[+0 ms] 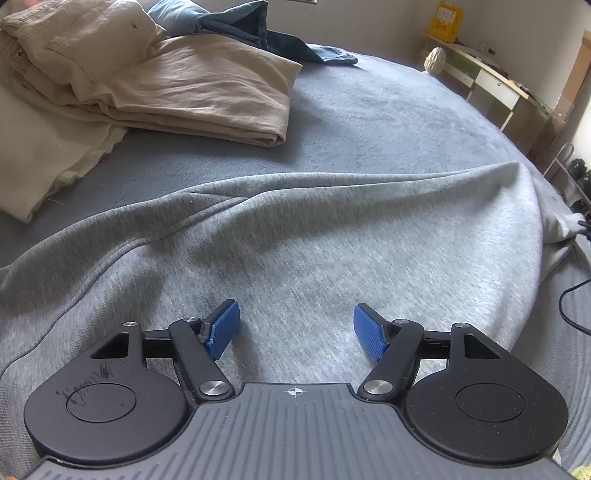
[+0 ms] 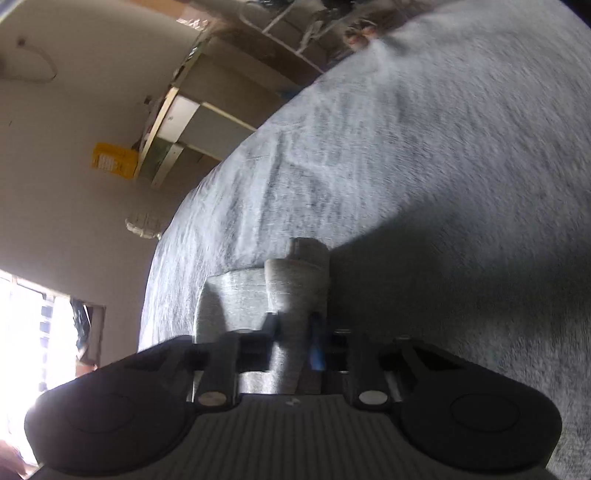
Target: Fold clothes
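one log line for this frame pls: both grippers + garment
left gripper: open over grey garment, nothing held | right gripper: shut on grey garment fold | beige folded clothes: stacked beyond

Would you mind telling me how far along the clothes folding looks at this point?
Done: folded beige trousers lie stacked beside a folded cream cloth on the blue-grey bed cover. In hand: the right claw is shut on a bunched fold of the light grey sweatshirt, while the left claw hovers open over it. Left: the sweatshirt lies spread and wrinkled, and crumpled blue denim waits behind.
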`<act>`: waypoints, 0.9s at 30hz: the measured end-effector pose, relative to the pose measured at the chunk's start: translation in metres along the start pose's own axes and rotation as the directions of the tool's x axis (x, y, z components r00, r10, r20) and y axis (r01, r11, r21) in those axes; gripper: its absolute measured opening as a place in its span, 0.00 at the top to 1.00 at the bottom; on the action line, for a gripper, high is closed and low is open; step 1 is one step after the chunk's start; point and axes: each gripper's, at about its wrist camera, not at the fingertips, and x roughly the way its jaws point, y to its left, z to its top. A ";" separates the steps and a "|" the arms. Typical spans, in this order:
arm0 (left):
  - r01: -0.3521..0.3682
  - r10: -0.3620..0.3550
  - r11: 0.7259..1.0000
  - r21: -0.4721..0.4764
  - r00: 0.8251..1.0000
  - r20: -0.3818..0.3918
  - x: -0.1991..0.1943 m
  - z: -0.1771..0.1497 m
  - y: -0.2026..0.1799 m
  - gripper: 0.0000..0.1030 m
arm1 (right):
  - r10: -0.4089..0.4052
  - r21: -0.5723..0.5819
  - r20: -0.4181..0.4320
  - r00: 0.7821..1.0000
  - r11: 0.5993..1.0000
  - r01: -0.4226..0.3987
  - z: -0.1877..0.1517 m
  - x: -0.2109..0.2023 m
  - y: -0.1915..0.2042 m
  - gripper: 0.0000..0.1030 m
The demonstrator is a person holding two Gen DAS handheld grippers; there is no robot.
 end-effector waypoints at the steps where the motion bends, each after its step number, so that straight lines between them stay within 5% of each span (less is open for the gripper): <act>1: -0.002 0.002 1.000 -0.002 1.000 -0.001 0.000 0.000 0.000 0.33 | -0.001 -0.047 0.010 1.000 0.999 0.001 0.001 -0.002 0.008 0.92; 8: -0.005 0.005 1.000 -0.002 1.000 -0.006 0.003 0.000 0.001 0.33 | -0.017 -0.362 0.053 0.998 0.931 0.035 0.029 -0.007 0.086 0.95; 13: -0.008 0.008 1.000 -0.004 1.000 -0.007 0.004 0.000 0.001 0.33 | -0.072 -0.451 0.048 0.996 0.888 0.086 0.037 -0.003 0.113 0.95; 27: -0.014 0.014 1.000 0.013 1.000 -0.006 0.006 0.000 0.003 0.33 | -0.246 -0.435 0.041 0.968 0.868 0.239 0.036 0.020 0.057 0.95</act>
